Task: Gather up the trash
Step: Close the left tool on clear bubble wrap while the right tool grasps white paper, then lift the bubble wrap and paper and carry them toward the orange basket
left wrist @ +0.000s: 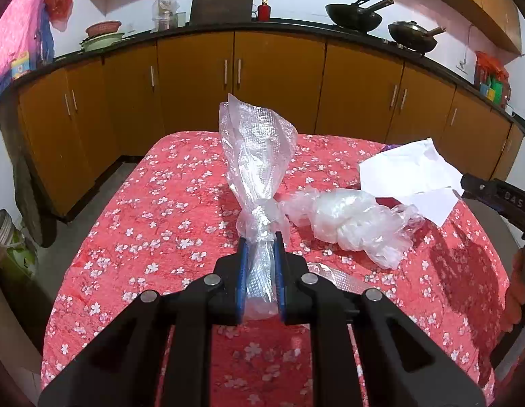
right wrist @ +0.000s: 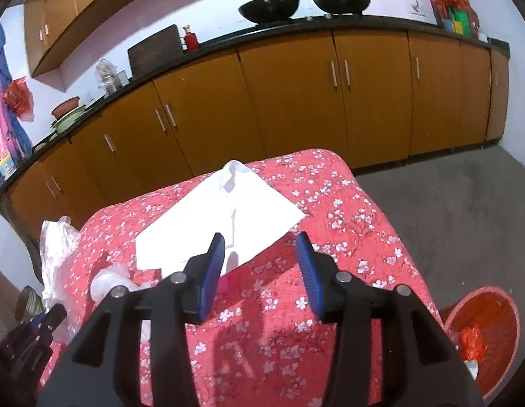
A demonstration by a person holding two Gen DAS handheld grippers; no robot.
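My left gripper [left wrist: 260, 240] is clamped on the clear plastic bag [left wrist: 255, 156], which stands up ahead of its pads. My right gripper [right wrist: 262, 247] stands apart and empty, the white paper [right wrist: 208, 224] just ahead of it. To my right sits the red bin [right wrist: 482, 335]. I should keep the bag pinched tightly and carry it clear of the crumpled wrap [left wrist: 350, 224].

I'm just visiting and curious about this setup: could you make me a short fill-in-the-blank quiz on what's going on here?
1. The left gripper is shut on a clear plastic ____.
2. The right gripper is open, its jaws holding ____.
3. The white paper lies on a ____ floral tablecloth.
4. The red bin stands on the ____.

Missing words: bag; nothing; red; floor
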